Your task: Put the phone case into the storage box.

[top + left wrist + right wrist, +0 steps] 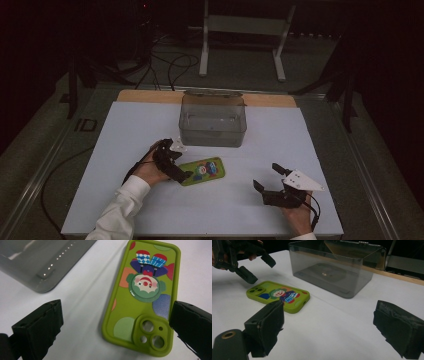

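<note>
High view first: a green phone case lies flat on the white tabletop, a little in front of a clear grey box. The case has a clown picture on its back, with a red nose, a bow and a blue and red checked hat. Round coloured spots sit around the clown. It has a raised corner with three round camera holes. Small marks near the clown's face are too tiny to read.

Left hand-held gripper sits at the camera-hole end of the case. Its jaws are wide apart. In the left gripper view one jaw hangs over the bare white top, and the other is just at the long edge of the case. It holds nothing, and I cannot tell if it touches the case.

Right hand-held gripper is well apart from the case, off to the right side. Its jaws are wide apart too, with nothing between them but the tabletop.

Behind the case, the box is see-through with its top open. Nothing lies between the case and either gripper. Past the tabletop's far edge, black cables lie on the floor by a white metal frame.
</note>
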Motion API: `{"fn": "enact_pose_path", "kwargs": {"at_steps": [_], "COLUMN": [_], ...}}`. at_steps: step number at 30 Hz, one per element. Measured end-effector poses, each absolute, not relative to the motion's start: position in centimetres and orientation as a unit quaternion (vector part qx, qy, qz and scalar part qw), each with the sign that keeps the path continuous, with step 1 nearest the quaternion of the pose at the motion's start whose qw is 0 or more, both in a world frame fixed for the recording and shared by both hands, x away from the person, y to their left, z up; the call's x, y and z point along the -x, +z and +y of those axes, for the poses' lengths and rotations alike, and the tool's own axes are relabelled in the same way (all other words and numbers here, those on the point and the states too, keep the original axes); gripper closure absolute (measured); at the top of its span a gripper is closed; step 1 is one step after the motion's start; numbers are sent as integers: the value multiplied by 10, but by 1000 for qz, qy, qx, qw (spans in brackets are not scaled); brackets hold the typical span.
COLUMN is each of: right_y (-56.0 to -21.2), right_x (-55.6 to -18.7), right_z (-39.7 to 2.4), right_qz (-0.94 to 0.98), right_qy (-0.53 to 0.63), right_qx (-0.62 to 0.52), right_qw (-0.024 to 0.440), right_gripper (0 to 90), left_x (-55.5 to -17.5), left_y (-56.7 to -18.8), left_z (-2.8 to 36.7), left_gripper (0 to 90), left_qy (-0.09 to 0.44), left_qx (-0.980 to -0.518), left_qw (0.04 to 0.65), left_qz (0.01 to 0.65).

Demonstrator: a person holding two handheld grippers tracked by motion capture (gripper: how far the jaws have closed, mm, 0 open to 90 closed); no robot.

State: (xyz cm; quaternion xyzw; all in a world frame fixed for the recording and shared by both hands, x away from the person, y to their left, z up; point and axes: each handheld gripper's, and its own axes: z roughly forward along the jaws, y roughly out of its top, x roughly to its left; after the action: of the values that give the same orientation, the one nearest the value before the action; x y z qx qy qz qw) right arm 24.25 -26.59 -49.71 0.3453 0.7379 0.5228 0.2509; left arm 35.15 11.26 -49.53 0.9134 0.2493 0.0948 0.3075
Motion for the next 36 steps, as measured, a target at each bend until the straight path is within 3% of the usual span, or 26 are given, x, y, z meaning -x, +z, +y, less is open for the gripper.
{"fn": "enact_pose_path", "kwargs": {"at_steps": [27, 36], "right_y": [-497, -497], "right_x": [-243, -243], "right_z": [-266, -267], "right_qz": [739, 739], "right_qy": [521, 521], "right_qx": [-346, -345], "right_qw": [251, 252], "right_gripper": [98, 98], "left_x": [-353, -350], "left_y": [-514, -517], "left_z": [82, 77], "left_gripper": [4, 86], "left_qy": [44, 48], "left_qx": [-934, -943], "left_qw": [284, 258], "left_qz": [214, 205]}}
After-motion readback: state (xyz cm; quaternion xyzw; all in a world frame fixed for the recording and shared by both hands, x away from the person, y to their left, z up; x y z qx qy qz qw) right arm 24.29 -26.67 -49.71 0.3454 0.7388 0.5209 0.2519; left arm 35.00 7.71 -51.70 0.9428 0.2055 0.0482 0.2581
